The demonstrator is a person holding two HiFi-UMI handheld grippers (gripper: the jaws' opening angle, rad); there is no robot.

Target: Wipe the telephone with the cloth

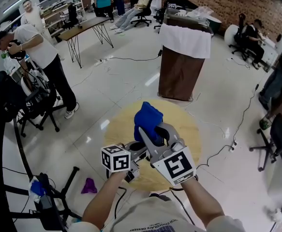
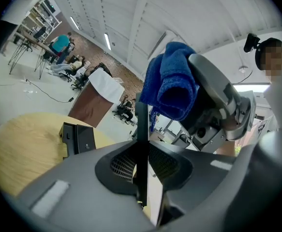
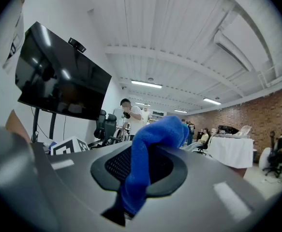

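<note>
My right gripper (image 1: 153, 133) is shut on a bunched blue cloth (image 1: 147, 120), which it holds above the round wooden table (image 1: 116, 124). In the right gripper view the cloth (image 3: 153, 144) hangs out from between the pads of that gripper (image 3: 141, 170). My left gripper (image 1: 137, 148) sits just left of and under the right one. A thin black telephone (image 2: 141, 124), seen edge-on and upright, is clamped between the pads of the left gripper (image 2: 143, 151). In that view the cloth (image 2: 172, 86) and the right gripper (image 2: 218, 105) hang close above and right of the telephone; touching or apart I cannot tell.
A black box (image 2: 78, 138) stands on the table to the left. Beyond the table is a brown lectern (image 1: 182, 64) under a white cover. A person (image 1: 39, 57) and camera stands are at the left, a purple scrap (image 1: 88, 186) lies on the floor, and cables run across it.
</note>
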